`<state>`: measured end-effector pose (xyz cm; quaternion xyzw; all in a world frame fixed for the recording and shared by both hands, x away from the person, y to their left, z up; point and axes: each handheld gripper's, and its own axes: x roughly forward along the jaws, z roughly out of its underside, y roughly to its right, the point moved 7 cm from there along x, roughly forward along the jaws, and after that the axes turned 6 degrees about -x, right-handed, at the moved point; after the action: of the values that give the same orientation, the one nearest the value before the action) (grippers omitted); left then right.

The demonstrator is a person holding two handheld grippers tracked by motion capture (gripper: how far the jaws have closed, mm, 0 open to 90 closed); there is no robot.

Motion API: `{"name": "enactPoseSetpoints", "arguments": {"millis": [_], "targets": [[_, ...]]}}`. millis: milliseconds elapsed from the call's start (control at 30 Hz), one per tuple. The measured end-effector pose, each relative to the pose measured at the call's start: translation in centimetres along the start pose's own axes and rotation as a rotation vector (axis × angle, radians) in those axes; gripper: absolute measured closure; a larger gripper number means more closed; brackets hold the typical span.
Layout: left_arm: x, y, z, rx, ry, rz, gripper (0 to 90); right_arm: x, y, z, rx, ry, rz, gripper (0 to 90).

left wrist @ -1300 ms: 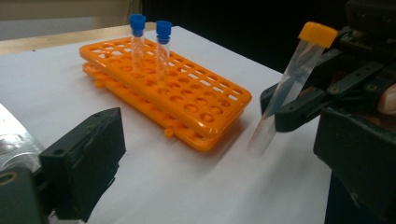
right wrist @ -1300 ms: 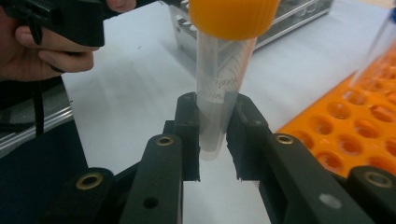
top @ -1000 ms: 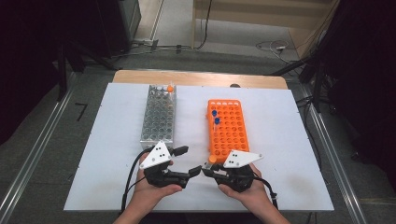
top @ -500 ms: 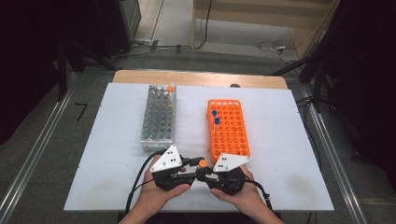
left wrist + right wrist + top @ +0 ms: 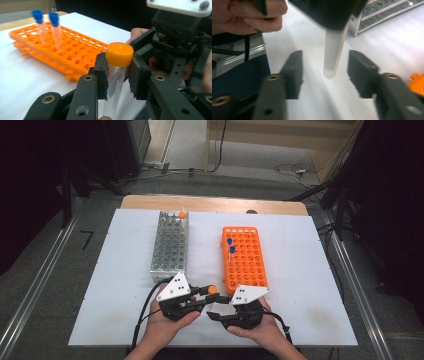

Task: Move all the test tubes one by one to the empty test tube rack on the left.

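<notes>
Tube: clear tube (image 5: 115,82) with an orange cap (image 5: 119,53), held just in front of the orange rack's near end, above the counter.
Change: the tube has passed between hands. A second ago the left tool's jaws stood wide; they have just been closing and now press on the tube just under the cap. The right tool's jaws were shut and have just been opening.
Left tool (image 5: 204,296): clamped on the tube, which hangs down from it.
Right tool (image 5: 324,72): jaws apart, the tube's lower end between them, neither pad touching it.
Meaning: handover looks done; the left hand now carries the tube, likely toward a rack hole.
Orange rack (image 5: 244,257): two blue-capped tubes (image 5: 230,245) near its far left side, other holes bare.
Clear rack (image 5: 170,245): left of the orange rack, one orange-capped tube (image 5: 182,214) at its far corner.
Counter (image 5: 310,285): white sheet over a wooden top.
Room: dark, cables on the floor beyond the orange rack.
</notes>
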<state>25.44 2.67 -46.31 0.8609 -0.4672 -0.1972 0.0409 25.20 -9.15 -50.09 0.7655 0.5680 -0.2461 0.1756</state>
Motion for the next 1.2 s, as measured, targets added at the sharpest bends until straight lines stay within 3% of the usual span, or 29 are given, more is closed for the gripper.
{"name": "enactPoseSetpoints", "arguments": {"millis": [67, 167, 400, 567, 1200], "targets": [[-0.2, -0.2, -0.1, -0.005, 0.003, -0.007, 70.8, -0.2, 0.1, 0.1, 0.0, 0.004, -0.001, 34.7], [-0.5, -0.7, -0.2, -0.012, 0.008, -0.019, 70.8, -1.3, 0.6, 0.3, 0.01, 0.028, 0.008, 21.0], [-1.5, -1.9, -0.6, -0.018, 0.017, -0.058, 70.8, -3.6, 1.9, 1.1, 0.022, 0.046, 0.05, 8.8], [-2.3, -2.9, -1.0, -0.026, 0.03, -0.089, 70.8, -5.6, 3.1, 2.0, 0.061, 0.06, 0.065, 0.3], [-3.6, -7.1, -4.8, -0.028, 0.08, -0.178, 70.8, -11.3, 6.8, 6.2, 0.131, 0.082, 0.207, 0.0]]}}
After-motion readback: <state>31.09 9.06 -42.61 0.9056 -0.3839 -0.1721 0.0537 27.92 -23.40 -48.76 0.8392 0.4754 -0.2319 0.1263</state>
